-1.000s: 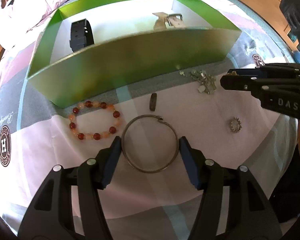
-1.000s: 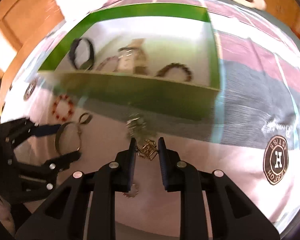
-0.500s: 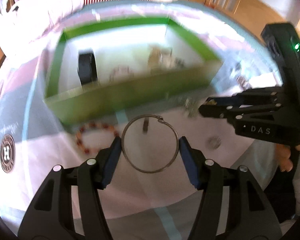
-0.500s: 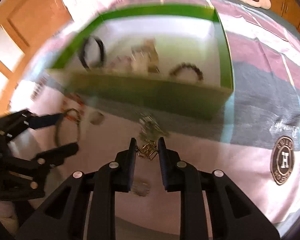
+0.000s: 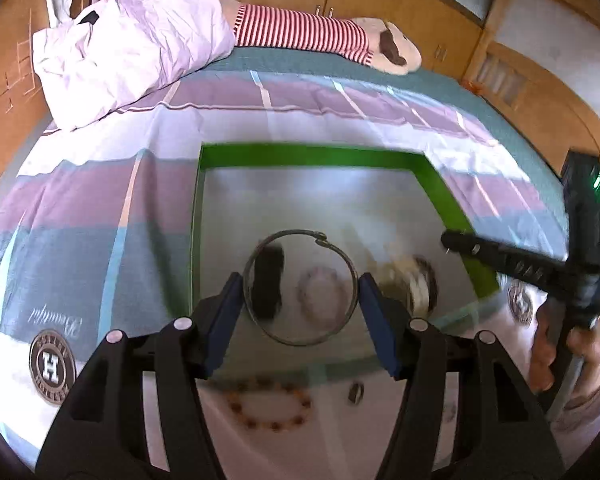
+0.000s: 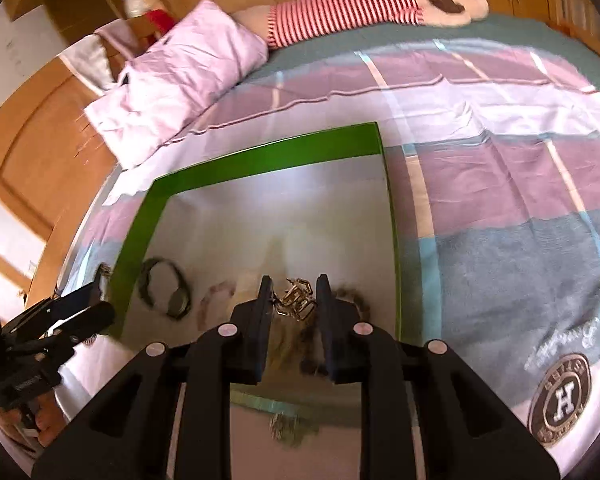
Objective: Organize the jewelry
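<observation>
Metal hoop bangle (image 5: 301, 289) clamped across left gripper (image 5: 300, 300), gold chain (image 6: 296, 302) pinched in right gripper (image 6: 293, 300): lower both inside green box (image 5: 312, 157) near edge, then release.

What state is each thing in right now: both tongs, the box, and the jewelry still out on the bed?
left tongs: shut on the metal hoop, held above the box
right tongs: shut on the gold chain piece, above the box
green box: open, several pieces already inside
amber bead bracelet: lying on the bed, outside the box
small dark ring: lying on the bed, outside the box
</observation>
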{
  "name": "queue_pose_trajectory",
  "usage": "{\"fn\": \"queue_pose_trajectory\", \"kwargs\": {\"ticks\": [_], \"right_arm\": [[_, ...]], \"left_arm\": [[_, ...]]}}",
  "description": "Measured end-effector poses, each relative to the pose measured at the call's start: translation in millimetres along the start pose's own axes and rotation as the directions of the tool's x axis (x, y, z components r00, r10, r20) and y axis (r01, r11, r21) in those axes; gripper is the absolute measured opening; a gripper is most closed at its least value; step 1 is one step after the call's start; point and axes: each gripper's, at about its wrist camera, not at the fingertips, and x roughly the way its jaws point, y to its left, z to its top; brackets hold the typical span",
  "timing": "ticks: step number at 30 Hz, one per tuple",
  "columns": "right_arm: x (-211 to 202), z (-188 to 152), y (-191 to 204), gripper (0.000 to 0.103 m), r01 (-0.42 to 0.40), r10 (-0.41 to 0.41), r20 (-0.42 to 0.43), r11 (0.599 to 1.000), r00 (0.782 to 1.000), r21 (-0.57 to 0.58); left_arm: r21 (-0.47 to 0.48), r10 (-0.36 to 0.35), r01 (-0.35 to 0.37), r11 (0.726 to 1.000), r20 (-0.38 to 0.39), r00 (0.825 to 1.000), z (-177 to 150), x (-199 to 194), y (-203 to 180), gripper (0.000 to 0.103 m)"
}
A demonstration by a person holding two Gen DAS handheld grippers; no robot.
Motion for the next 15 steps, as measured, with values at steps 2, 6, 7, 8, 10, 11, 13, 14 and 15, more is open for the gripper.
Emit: {"fn": "queue_pose_trajectory", "kwargs": {"ticks": [2,6,7,8,10,11,13,14,15], "right_arm": [[15.1,7.9,0.5,0.022,0.026,-0.026,-0.023,1.0,0.999,-0.005],[31.5,20.1,0.5,0.022,0.054,-0.055,-0.026,0.998,0.998,-0.029],[33.3,22.8,-0.7,0.023,0.051,-0.052,-0.032,0.998,0.998,-0.028],[33.1,24.5,-2.0,0.024,0.037,-0.038,-0.034,0.999,0.999,-0.018],[29.8,25.7,-4.7,0.045,-0.007,0.007,-0.036,1.0,0.999,0.016],[25.0,25.5,-4.8,0.05,-0.018,0.019,-0.029,0.999,0.999,0.03],[12.6,24.9,-0.9,0.059,-0.032,0.032,-0.021,0.999,0.999,0.034],[6.4,25.1,1.4,0.059,-0.043,0.044,-0.022,0.999,0.999,0.033],[-3.1,23.7,4.2,0.059,-0.055,0.056,-0.023,0.998,0.998,0.034]], "left_arm": [[0.01,-0.006,0.006,1.0,-0.003,1.0,13.2,9.1,-2.0,0.06],[0.018,0.026,-0.025,1.0,-0.054,0.998,32.3,42.8,-12.2,0.06],[0.011,0.024,-0.023,1.0,-0.074,0.997,36.0,55.6,-12.4,0.06],[0.002,0.03,-0.03,1.0,-0.089,0.996,37.4,64.8,-12.2,0.06],[-0.019,0.029,-0.032,0.999,-0.117,0.993,38.0,75.5,-10.1,0.06],[-0.034,0.021,-0.026,0.999,-0.121,0.992,38.2,75.7,-8.6,0.061],[-0.057,0.001,-0.007,0.998,-0.101,0.995,36.9,64.9,-4.4,0.067],[-0.057,-0.002,-0.003,0.998,-0.091,0.996,35.9,56.1,-3.5,0.069],[-0.049,-0.001,-0.003,0.999,-0.082,0.997,34.7,46.1,-2.9,0.07]]}}
